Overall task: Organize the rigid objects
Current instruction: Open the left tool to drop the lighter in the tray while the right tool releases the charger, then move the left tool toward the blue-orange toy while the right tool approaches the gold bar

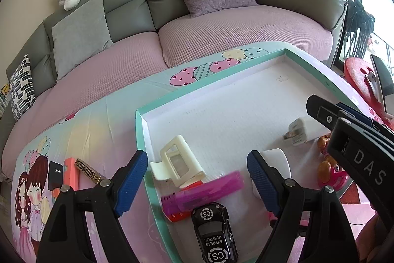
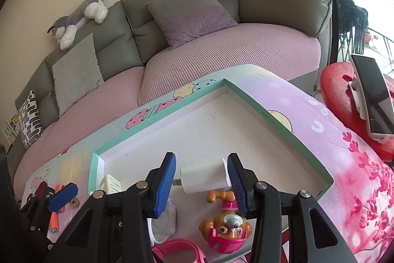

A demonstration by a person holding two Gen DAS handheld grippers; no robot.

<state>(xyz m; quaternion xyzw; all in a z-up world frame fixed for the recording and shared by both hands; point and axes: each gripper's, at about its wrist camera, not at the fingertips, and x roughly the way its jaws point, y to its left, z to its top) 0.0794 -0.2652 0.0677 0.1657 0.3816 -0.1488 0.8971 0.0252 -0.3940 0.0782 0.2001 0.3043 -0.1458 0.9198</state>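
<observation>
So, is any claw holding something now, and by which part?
Left claw holds nothing. Right claw straddles the white charger, prong end to back end; whether it grips cannot be told.

Left hand-held gripper (image 1: 198,185): jaws wide apart, the blue ribbed pads face each other, nothing is between them; it points forward and a little downward.
Right hand-held gripper (image 2: 202,183): jaws apart, not closed on anything; it is tilted downward.
Position of the two: the right hand-held gripper shows at the right edge of the left wrist view, so they are near each other.
</observation>
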